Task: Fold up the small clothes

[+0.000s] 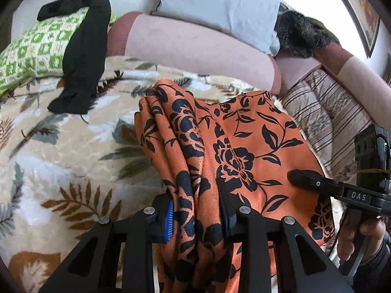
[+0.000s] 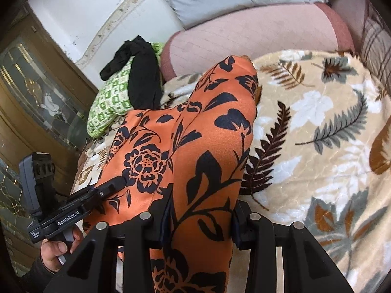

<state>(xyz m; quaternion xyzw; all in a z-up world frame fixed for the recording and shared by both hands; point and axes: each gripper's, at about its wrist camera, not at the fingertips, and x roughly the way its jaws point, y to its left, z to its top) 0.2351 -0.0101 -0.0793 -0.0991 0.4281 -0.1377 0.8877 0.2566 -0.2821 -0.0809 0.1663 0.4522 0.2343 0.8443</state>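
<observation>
An orange cloth with a black flower print (image 1: 220, 146) is bunched in folds and lifted over the leaf-patterned blanket (image 1: 61, 146). My left gripper (image 1: 198, 219) is shut on its near edge. My right gripper (image 2: 199, 219) is shut on the same orange cloth (image 2: 207, 134) further along that edge. The right gripper shows in the left wrist view (image 1: 300, 178) lying against the cloth's right side. The left gripper shows in the right wrist view (image 2: 114, 183) at the cloth's left side. The cloth hides both pairs of pads.
A black garment (image 1: 83, 48) lies over a green and white patterned cloth (image 1: 36, 48) at the far left. A pink bolster (image 1: 195, 48) and a grey pillow (image 1: 220, 2) lie at the back. A striped pillow (image 1: 325, 112) is at right. A wooden cabinet (image 2: 36, 97) stands left of the bed.
</observation>
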